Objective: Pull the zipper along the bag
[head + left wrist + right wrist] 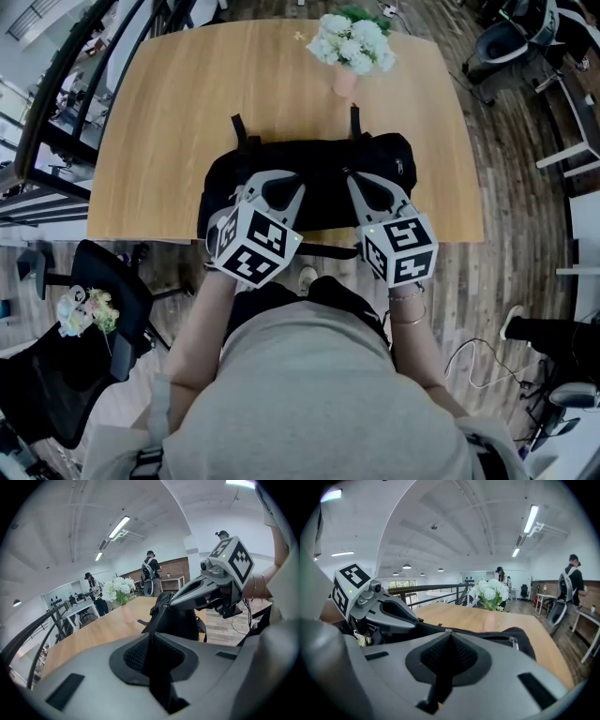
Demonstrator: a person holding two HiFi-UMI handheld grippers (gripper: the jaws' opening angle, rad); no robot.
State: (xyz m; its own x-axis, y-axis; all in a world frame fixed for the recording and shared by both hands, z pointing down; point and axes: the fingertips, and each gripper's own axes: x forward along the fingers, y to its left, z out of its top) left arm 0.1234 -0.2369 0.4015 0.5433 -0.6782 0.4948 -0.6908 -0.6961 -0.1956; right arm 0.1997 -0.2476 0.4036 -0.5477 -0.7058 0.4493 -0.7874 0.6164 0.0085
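The wooden table (169, 112) carries the black bag (319, 159) at its 6 o'clock edge, right in front of the person, which puts the zip within easy reach of both tools. A vase of white flowers (352, 47) stands well apart at the bag's 12 o'clock and clear of the work. The left gripper (151, 636) sits on the bag's near side at about 7 o'clock. Its jaws are pressed together on a fold of the black fabric, and the zip line (158, 619) runs up out of them. This looks like an anchoring hold, meant to keep the soft bag taut so that it does not slide or bunch. The right gripper (448, 633) rests at about 5 o'clock with its jaws also closed. A small metal piece shows at their tip, and I take it to be the zipper pull (447, 630), though it is too small to be sure. The two tools point towards each other across the top of the bag. That suits a pull running sideways along the seam, with one end held and the other drawn away from it. Judging from this, the pull is gripped and the travel along the zip is yet to come.
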